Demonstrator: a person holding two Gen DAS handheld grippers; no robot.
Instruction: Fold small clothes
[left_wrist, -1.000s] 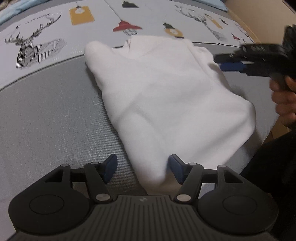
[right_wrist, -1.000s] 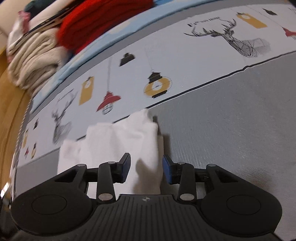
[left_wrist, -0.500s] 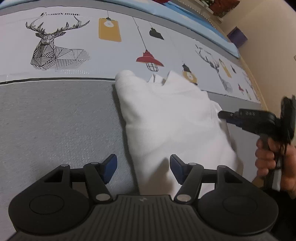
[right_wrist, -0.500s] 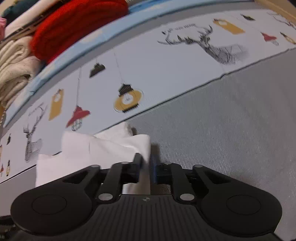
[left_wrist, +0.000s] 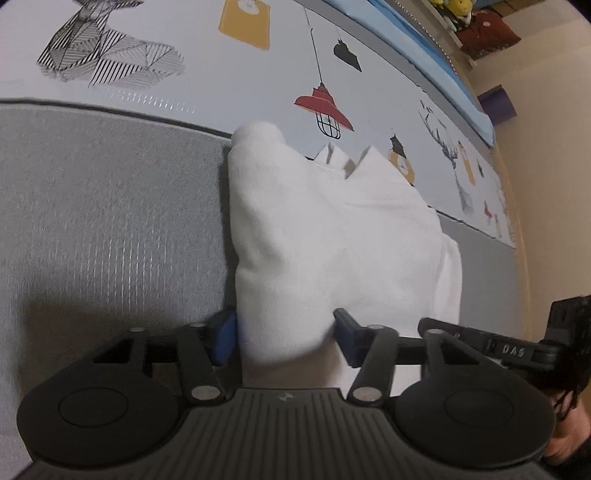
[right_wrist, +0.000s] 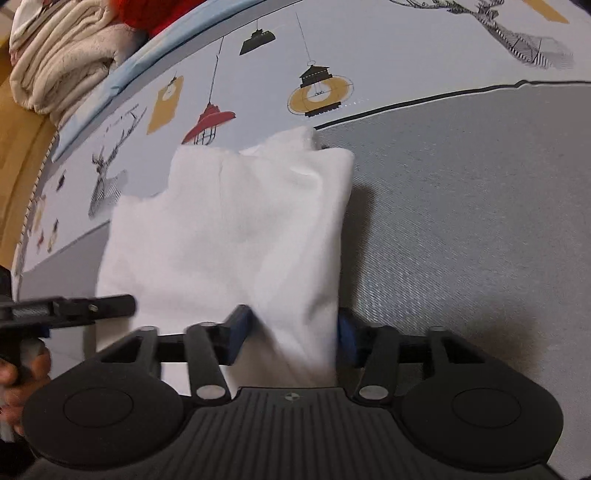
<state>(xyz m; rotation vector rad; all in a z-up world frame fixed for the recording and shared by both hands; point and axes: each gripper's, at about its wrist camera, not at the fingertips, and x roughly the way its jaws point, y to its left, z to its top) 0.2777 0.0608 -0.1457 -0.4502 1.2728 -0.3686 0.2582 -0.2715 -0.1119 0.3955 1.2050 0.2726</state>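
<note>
Nearest in the left wrist view, the left gripper (left_wrist: 284, 338) stands with its jaws spread wide, and the near end of the white garment (left_wrist: 332, 236) bulges up between the blue pads (left_wrist: 222, 338), touching the left one. The right gripper (right_wrist: 291, 336) is likewise parted, a fold of the same white garment (right_wrist: 236, 236) standing between its pads without being pinched flat. The two tools sit side by side at the cloth's near edge; each shows in the other's camera as a black bar held in a hand. The garment lies folded lengthwise on the grey bedspread (left_wrist: 110, 221), its collar end reaching the black seam where the lamp-and-deer print (right_wrist: 317, 92) begins. Beyond, at the bed's far edge, cream blankets (right_wrist: 62, 59) are stacked.
</note>
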